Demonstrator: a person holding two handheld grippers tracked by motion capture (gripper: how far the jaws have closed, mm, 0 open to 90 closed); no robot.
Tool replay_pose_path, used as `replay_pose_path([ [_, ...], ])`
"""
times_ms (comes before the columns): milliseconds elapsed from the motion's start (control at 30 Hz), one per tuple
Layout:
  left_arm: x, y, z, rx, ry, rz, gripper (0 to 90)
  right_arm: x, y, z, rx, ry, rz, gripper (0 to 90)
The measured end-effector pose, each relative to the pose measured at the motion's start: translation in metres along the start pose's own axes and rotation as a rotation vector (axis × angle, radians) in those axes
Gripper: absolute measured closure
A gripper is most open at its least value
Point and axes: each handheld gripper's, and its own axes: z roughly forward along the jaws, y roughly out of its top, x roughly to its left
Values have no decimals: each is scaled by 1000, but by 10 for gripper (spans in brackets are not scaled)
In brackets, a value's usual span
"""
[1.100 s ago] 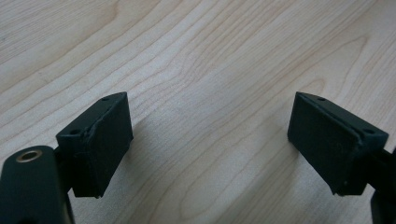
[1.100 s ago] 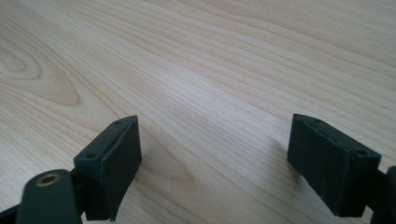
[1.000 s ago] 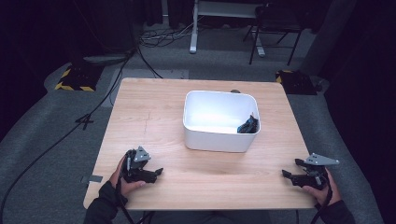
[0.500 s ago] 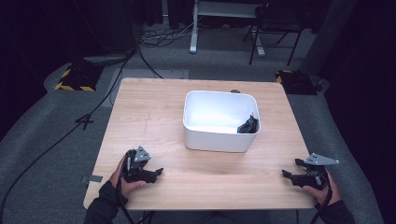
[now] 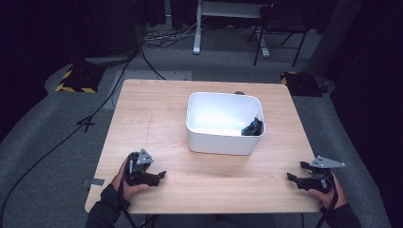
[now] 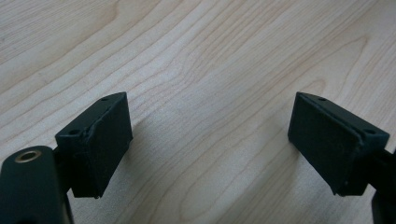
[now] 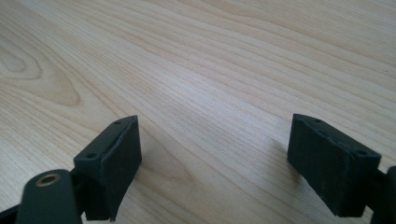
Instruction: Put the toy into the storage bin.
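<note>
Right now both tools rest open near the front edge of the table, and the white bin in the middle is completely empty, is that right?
Not quite. The white bin is not empty: the high view shows a dark object lying in its right corner. The rest holds: the left tool and right tool sit open near the front edge of the table.

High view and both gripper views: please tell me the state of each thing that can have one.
White bin: upright, open on top, on the table.
Dark item: lying inside the bin, at its right end.
Left claw: open, nothing between its jaws, low over bare wood.
Right claw: open, nothing between its jaws, low over bare wood.
Table: level.
</note>
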Motion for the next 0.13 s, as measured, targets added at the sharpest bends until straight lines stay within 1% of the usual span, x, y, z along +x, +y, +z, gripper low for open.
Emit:
replay_pose_path([
  [133,0,0,0,3,-4,-4,137,0,0,0,0,0,0,177],
])
